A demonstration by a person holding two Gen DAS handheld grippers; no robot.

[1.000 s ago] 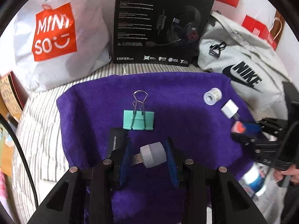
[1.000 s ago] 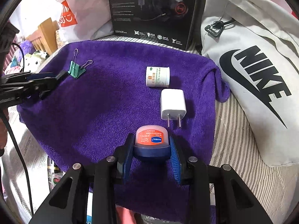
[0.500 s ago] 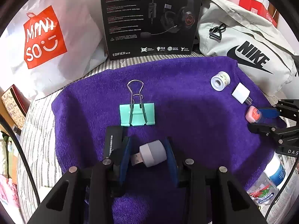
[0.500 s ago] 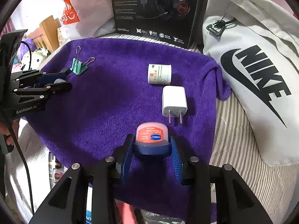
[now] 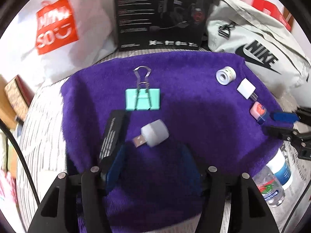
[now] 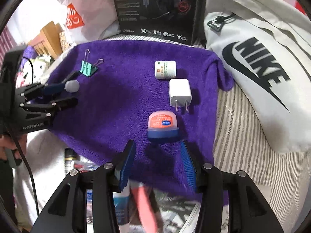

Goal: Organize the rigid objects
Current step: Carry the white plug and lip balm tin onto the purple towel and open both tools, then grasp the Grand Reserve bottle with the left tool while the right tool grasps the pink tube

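Observation:
On the purple towel (image 5: 194, 116) lie a grey USB plug light (image 5: 153, 133), a teal binder clip (image 5: 142, 99), a black bar (image 5: 112, 134), a white jar (image 5: 225, 75), a white charger (image 5: 246, 88) and a pink balm tin with a blue base (image 5: 259, 111). My left gripper (image 5: 153, 155) is open just behind the USB light, which lies free. My right gripper (image 6: 158, 151) is open just behind the balm tin (image 6: 162, 125), which rests on the towel (image 6: 120, 106). The charger (image 6: 180, 92), jar (image 6: 165, 69) and clip (image 6: 88, 68) lie beyond it.
A black headset box (image 5: 161, 13), a white Miniso bag (image 5: 56, 25) and a white Nike bag (image 6: 258, 64) ring the towel at the back and right. Plastic bottles (image 5: 276, 178) lie off the towel's near edge. Striped bedding (image 6: 239, 136) surrounds it.
Both grippers have opened and drawn back. The USB light and the balm tin were let go and now lie on the towel.

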